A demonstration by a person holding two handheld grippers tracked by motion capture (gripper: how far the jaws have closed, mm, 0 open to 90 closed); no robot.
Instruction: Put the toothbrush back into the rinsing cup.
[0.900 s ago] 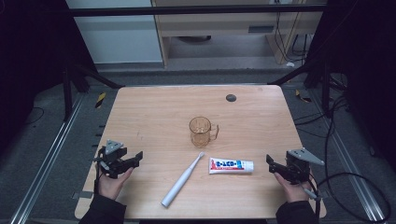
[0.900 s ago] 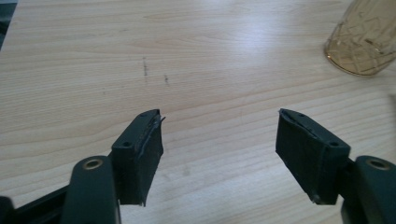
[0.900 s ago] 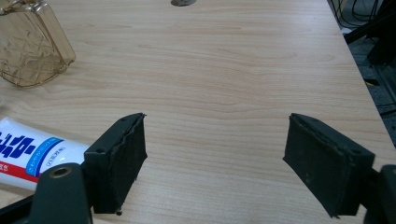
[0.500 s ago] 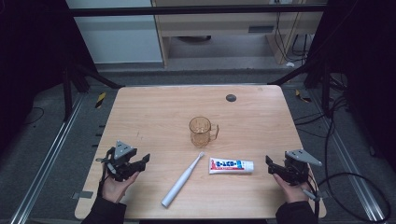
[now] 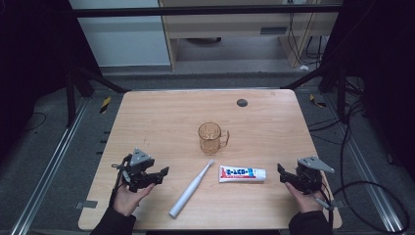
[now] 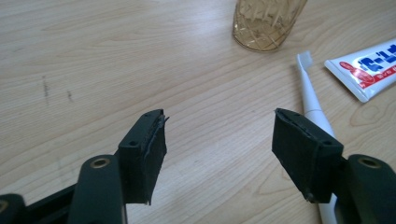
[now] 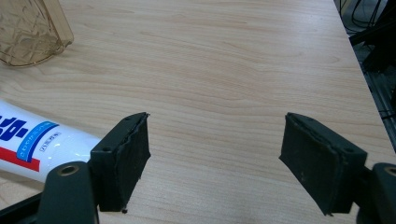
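**Both grippers wide and empty, toothbrush and paste between them**

High view gives the full layout: wooden table (image 5: 161,117), amber cup (image 5: 211,138) mid-table, white toothbrush (image 5: 192,188) lying diagonally in front of it, toothpaste tube (image 5: 242,174) flat just right of the brush head. Left gripper (image 5: 161,172) sits left of the brush, right gripper (image 5: 281,170) just right of the tube, each held low over the near edge, forearms coming in from the bottom, jaws pointing inward.

Left gripper view adds close detail: jaws wide apart, nothing between, bare wood in the gap; toothbrush (image 6: 312,100) runs behind the right-hand jaw, bristles up by the cup (image 6: 267,23). Right gripper view: jaws wide, empty, toothpaste tube (image 7: 32,142) partly behind the left-hand jaw.

Cut off: cup top in both gripper views, tube cap end in the right gripper view. Small dark round mark (image 5: 242,102) on the far table, can't tell what.
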